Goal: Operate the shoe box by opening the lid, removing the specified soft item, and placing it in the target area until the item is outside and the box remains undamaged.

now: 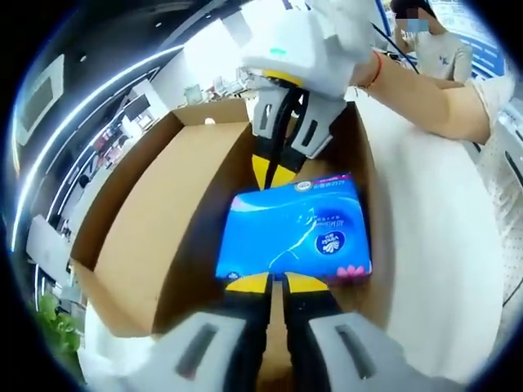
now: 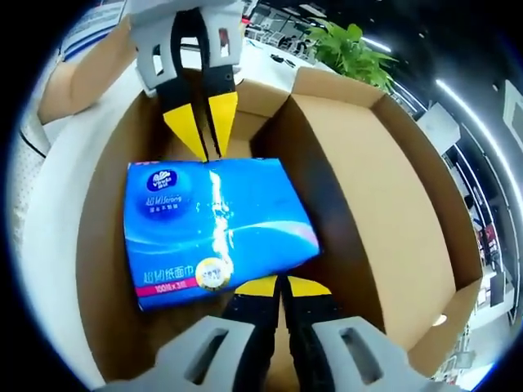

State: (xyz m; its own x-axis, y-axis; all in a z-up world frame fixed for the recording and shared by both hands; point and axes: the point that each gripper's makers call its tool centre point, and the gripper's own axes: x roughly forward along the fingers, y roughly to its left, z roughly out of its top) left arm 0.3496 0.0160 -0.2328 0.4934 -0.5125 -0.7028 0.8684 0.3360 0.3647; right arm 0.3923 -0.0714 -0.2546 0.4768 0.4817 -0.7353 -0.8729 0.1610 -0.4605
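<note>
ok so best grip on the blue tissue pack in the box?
Take the tissue pack by its two short ends, one claw from each side, as the left claw and right claw are placed now. It lies flat in the open box, so the ends give thin soft edges to pinch, and the box walls leave room there.

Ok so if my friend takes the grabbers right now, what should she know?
Left gripper: jaws closed on the near edge of the blue tissue pack.
Right gripper: jaws closed on the opposite edge, so the pack is pinched from both ends.
Cardboard shoe box: on the white table, lid flipped open, looks undamaged.
Done: lid opened, pack gripped.
Left: the pack is still inside the box; lift it out evenly, clear the walls, set it in the target area.
</note>
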